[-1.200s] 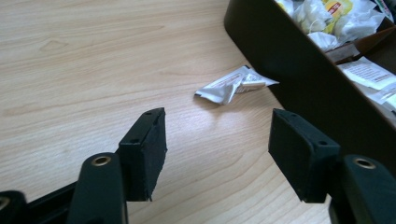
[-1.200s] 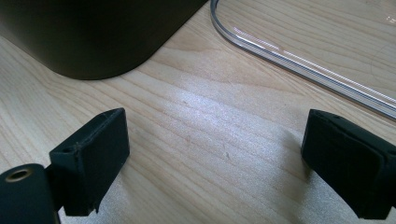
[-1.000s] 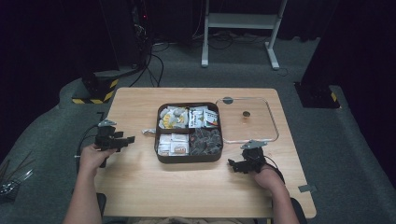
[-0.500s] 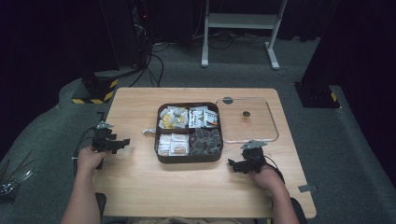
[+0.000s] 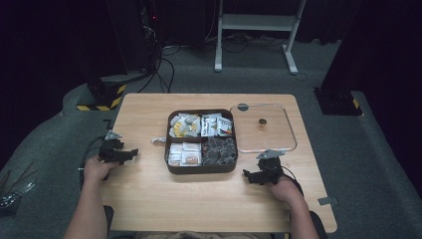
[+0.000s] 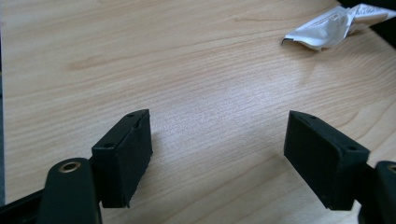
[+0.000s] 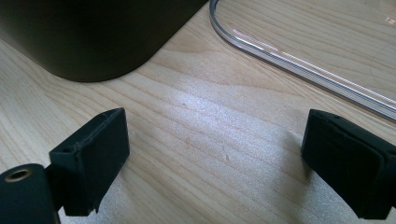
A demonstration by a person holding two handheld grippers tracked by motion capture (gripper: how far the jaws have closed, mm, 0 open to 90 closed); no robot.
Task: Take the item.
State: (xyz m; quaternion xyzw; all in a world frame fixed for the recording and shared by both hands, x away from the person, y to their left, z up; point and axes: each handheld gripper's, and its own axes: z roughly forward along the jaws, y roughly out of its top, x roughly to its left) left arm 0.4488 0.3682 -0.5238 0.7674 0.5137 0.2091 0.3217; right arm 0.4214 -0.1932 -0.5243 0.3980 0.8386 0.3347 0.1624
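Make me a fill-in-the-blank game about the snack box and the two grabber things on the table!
1. The dark snack box is split into ____ compartments.
2. The clear lid lies on the table to the ____ of the box, seen from above.
3. The small white packet lies on the ____, outside the box.
4. The left gripper and the right gripper both have their jaws ____.

Missing words: four; right; table; open

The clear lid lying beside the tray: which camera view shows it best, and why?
The high view: the whole clear lid lies flat, right of the tray, with its knob visible. The right gripper view catches only a curved stretch of its rim. The left gripper view looks elsewhere.
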